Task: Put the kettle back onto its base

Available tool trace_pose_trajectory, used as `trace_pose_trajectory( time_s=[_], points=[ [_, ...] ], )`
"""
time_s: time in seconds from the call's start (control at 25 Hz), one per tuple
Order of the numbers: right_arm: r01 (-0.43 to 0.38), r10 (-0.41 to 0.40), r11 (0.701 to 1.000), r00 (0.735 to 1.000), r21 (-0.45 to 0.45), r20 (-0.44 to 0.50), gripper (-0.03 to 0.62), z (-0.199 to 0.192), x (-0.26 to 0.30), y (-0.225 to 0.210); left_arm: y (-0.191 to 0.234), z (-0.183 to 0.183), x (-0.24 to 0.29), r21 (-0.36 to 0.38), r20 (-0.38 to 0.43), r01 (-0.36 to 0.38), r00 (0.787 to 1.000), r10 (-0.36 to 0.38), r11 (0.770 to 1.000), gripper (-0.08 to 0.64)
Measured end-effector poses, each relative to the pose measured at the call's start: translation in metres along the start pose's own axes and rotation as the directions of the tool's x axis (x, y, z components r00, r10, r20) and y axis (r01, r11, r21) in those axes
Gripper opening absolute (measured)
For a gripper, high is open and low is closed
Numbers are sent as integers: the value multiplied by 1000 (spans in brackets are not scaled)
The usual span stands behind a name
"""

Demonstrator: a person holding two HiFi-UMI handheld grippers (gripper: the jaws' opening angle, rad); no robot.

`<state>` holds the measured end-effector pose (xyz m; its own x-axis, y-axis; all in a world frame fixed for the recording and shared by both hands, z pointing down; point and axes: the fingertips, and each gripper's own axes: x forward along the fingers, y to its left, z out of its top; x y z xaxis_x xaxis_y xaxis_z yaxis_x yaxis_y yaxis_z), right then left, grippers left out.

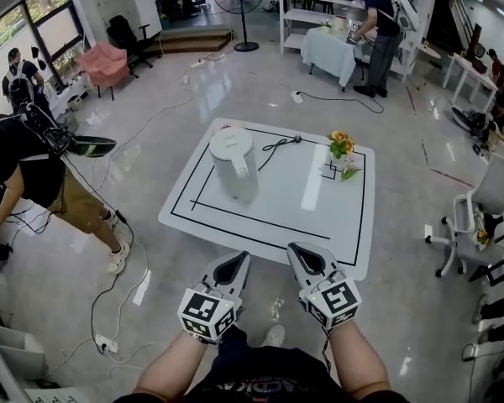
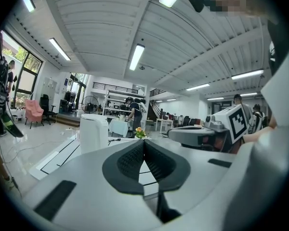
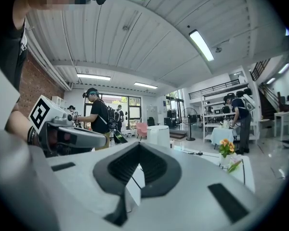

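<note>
Two grippers, left gripper [image 1: 235,267] & right gripper [image 1: 307,259], fingers [image 2: 131,161] pressed together, empty, at tabletop [image 1: 319,225] 6 o'clock edge. White kettle [image 1: 233,164] upright at tabletop's 10 o'clock, well apart. Prob rigid, smooth plastic, heavy if filled; grab by handle.

Bright ceiling tubes [image 2: 137,57] glare off the glossy floor [image 1: 235,82]; edges curve, dark-vignetted

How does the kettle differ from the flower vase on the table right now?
The kettle is tall and plain white; the flower vase is far smaller, with orange blooms and green leaves. The kettle stands on the left half of the table, the flower vase near its right edge. Both stand upright on it.
</note>
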<state>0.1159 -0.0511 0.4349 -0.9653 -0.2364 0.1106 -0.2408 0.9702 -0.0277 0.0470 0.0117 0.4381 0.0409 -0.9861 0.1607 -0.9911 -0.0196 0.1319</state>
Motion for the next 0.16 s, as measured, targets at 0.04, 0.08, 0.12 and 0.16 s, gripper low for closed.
trace_pose_trajectory(
  time_s=[0.04, 0.08, 0.12, 0.16],
  points=[
    [0, 0, 1000, 1000, 1, 1, 1, 0, 0, 1, 0, 0, -1, 0, 0, 0, 1000, 0, 1000, 4],
    [1, -1, 1000, 1000, 2, 3, 2, 1, -1, 1, -1, 0, -2, -1, -1, 0, 1000, 0, 1000, 5],
    [1, -1, 1000, 1000, 2, 4, 2, 2, -1, 2, -1, 0, -2, -1, -1, 0, 1000, 0, 1000, 5],
    [1, -1, 1000, 1000, 3, 5, 1, 2, -2, 2, -2, 0, -3, -2, -1, 0, 1000, 0, 1000, 5]
  ],
)
